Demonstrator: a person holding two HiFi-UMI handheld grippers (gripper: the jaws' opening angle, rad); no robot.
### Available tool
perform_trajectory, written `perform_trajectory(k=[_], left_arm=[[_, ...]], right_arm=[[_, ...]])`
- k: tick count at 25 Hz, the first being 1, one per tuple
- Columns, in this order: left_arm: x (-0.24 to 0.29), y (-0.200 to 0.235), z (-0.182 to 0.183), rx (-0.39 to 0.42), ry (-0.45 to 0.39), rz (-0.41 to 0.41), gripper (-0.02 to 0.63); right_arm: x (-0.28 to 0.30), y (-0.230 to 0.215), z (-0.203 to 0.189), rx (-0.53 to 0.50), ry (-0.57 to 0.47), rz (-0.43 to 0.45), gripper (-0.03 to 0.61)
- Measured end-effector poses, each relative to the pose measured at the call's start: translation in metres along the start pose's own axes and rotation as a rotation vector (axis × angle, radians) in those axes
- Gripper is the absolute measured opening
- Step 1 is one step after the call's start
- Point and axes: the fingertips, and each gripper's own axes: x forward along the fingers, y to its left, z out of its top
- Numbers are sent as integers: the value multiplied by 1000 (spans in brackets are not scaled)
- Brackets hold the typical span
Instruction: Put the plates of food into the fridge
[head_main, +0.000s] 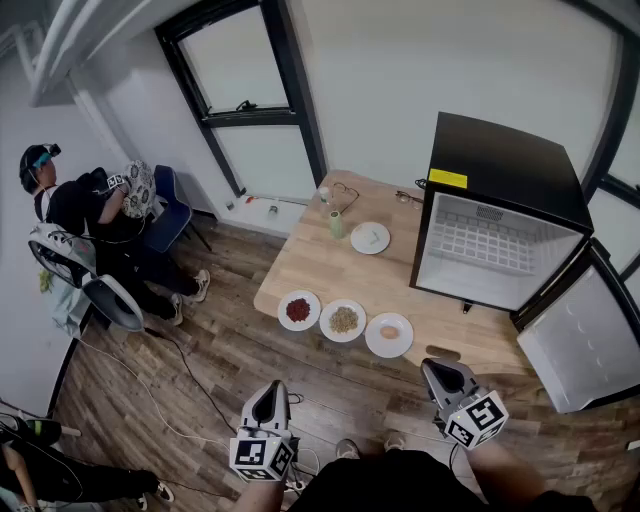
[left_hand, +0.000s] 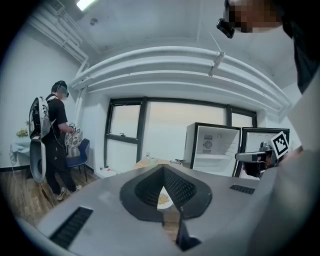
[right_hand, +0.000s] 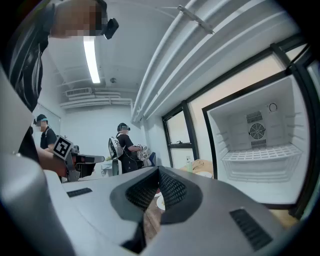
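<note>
Three white plates sit in a row along the wooden table's (head_main: 300, 262) near edge: red food (head_main: 299, 310), grains (head_main: 343, 320) and a bun (head_main: 389, 334). A fourth plate (head_main: 370, 237) lies farther back. The black fridge (head_main: 500, 220) stands on the table's right end, its door (head_main: 580, 340) swung open and its white inside bare. My left gripper (head_main: 270, 392) and right gripper (head_main: 438, 372) hover short of the table, both shut and holding nothing. The left gripper view looks past the left gripper (left_hand: 163, 175) to the grain plate (left_hand: 164, 200). The right gripper (right_hand: 159, 172) points toward a plate (right_hand: 161, 202) and the fridge (right_hand: 260, 150).
A pale green bottle (head_main: 336, 224) and glasses (head_main: 345, 190) stand at the table's back. A person with a backpack (head_main: 75, 215) is by a blue chair (head_main: 175, 210) at the far left. Cables (head_main: 170, 380) trail over the wooden floor. Windows (head_main: 250, 100) line the back wall.
</note>
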Motion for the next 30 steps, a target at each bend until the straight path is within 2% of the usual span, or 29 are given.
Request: perform_trajectory(k=[10,15,18,23,27,30], left_arm=[[17,-8,14,33,-9,39,3],[32,-17,19,50,-25,58,3],[40,-19,18,49,-18,57,3],[69,-23,10,58,3,-8,3],[99,-43,12,63,9,-124,3],[126,-29,26,90,-9,-177,3]], right_arm=[[-5,-27,3,20,-16,15,21],[-5,-44,0,61,-31,49,20],[-4,-56,-4,64,-15,27,20],[-6,-79,15,27,-78,-75,21],[-3,-98,8,52,-50,-176,21],[11,-106,9,53,-37,-229,21]])
